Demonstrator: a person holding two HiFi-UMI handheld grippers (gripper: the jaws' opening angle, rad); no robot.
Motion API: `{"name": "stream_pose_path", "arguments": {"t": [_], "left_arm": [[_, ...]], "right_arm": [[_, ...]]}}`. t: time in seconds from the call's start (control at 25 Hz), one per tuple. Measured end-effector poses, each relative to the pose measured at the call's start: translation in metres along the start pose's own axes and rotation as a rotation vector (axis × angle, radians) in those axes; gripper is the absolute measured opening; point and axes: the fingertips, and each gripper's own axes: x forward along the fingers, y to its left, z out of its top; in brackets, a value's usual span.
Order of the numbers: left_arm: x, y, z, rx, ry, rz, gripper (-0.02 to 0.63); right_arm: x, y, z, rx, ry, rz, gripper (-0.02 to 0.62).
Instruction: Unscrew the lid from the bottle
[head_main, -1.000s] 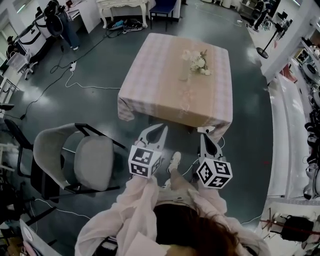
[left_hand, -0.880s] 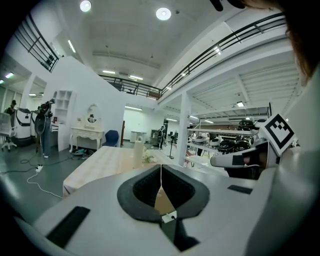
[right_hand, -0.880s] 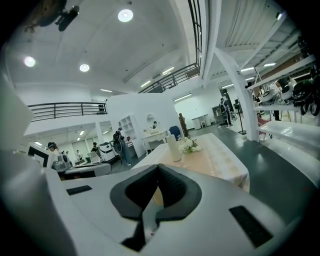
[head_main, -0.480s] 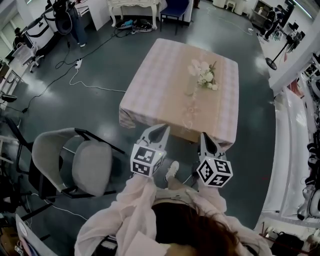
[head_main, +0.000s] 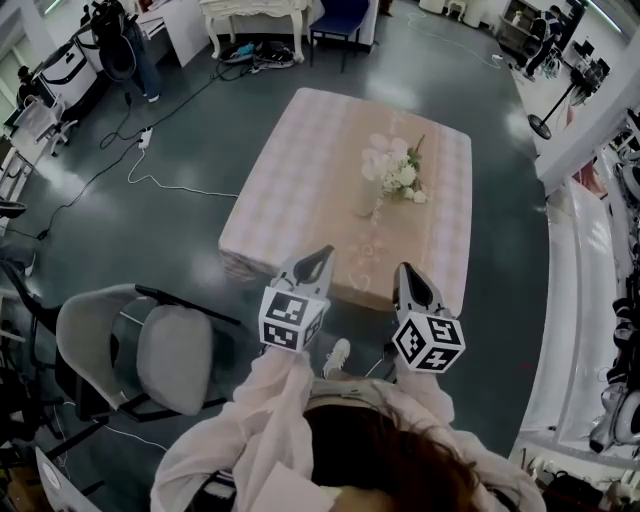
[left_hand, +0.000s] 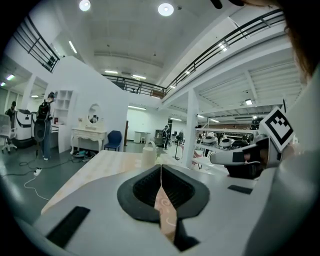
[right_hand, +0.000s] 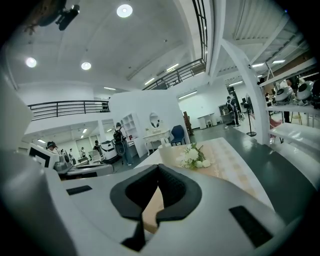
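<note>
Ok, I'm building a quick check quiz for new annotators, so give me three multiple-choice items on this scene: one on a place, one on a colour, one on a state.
1. Where are the flowers?
A. on the chair
B. on the table
C. on the floor

2. What colour are the flowers?
A. white
B. red
C. blue

3. How do the left claw and the right claw stand?
A. both open
B. both shut and empty
C. one open, one shut

Answers:
1 B: the head view shows them lying on the table's cloth, towards its far right.
2 A: the blooms look white in both the head view and the right gripper view.
3 B: in each gripper view the jaws meet with nothing between them.
</note>
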Motion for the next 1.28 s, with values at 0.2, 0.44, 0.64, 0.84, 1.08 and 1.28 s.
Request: {"name": "stream_pose_path", "arguments": {"t": [0.2,0.44,0.64,0.84,1.08,1.28], "left_arm": [[0.037,0.007,-0.001,-0.007,0.017,-0.001,0.029],[0.068,0.018,0.000,-0.005,0.021,0.009,0.029],[0.083,0.018,0.002,-0.006,0.013,0.004,0.029],[0.092,0.021,0.003,-0.007,0.014,-0.010,0.030],[0.112,0.028,-0.003,-0.011,0.031,-0.059,0.031],[0.132,0.037,-0.009,-0.018,0.042,-0.127,0.032]], "right_arm": [[0.029,-0.022,0.004,0.004,0.019,0.006,0.012],[0.059,-0.038,0.010,0.007,0.022,0.025,0.012],[0.070,-0.044,0.015,0.001,0.022,0.036,0.012],[0.073,-0.045,0.014,-0.002,0.032,0.030,0.012],[0.081,-0.047,0.007,0.018,0.050,0.007,0.012],[0.094,-0.058,0.005,0.050,0.062,-0.057,0.012]]}}
